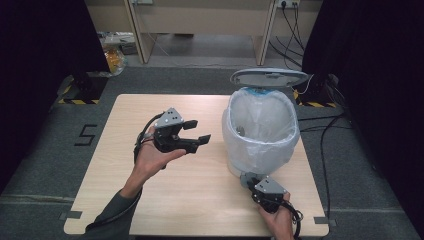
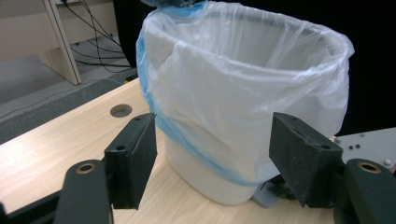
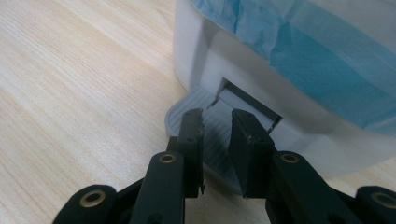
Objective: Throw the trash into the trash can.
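- The pedal bin stood at the right centre of the high view, on the right half of the table; it was fitted with a white liner bag folded over its rim.
- Its lid stood raised above the far rim, so the opening step appeared done.
- The right gripper, at the lower right of the high view, rested its tips on the grey pedal at the bin's foot. Its jaws stood close together with a narrow gap and nothing between them; it seemed to press the pedal down, though actual contact could not be confirmed from the right gripper view.
- The left gripper, left of centre in the high view, was held above the table, jaws spread wide and empty, pointing toward the bin and clear of it.
- No item for disposal was seen on the table. Judged remaining: release of the pedal to close the lid.
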